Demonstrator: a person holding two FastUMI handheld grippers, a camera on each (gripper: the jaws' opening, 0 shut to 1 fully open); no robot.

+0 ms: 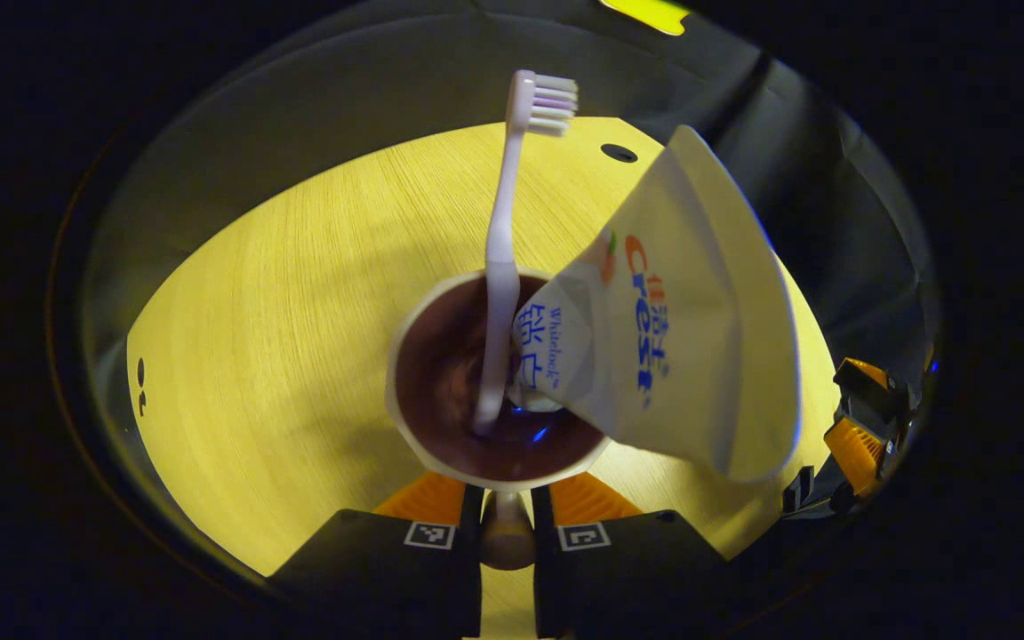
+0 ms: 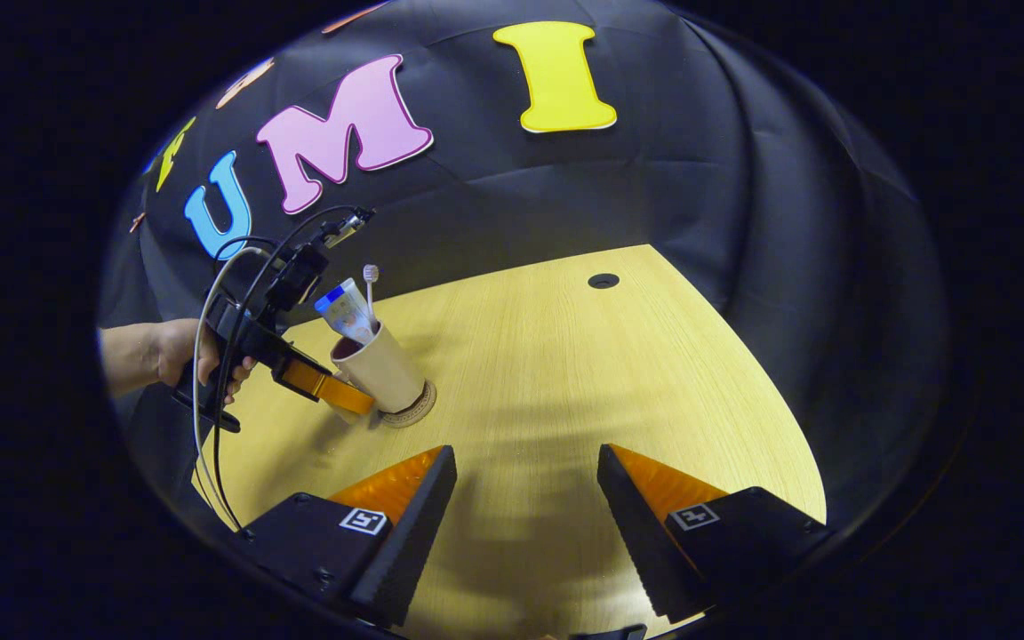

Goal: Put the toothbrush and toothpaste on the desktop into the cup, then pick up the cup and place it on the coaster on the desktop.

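Note:
A beige cup [image 1: 441, 391] with a dark inside holds a pale pink toothbrush [image 1: 503, 267], bristles up, and a white toothpaste tube [image 1: 690, 329] leaning right. My left gripper [image 1: 507, 533] is shut on the cup's near wall. In the right gripper view the cup [image 2: 383, 369] leans a little, its base on or just over the round woven coaster [image 2: 414, 413], with the left gripper [image 2: 348, 400] clamped on its side. The toothbrush [image 2: 371, 284] and toothpaste [image 2: 345, 313] stick out of its top. My right gripper [image 2: 525, 507] is open over bare table, to the right of the cup.
The light wooden table [image 2: 565, 373] has a small round hole [image 2: 603, 281] near its far edge. A person's hand [image 2: 183, 356] holds the left gripper, with cables looping from it. The right gripper [image 1: 868, 418] appears at the right edge of the left gripper view.

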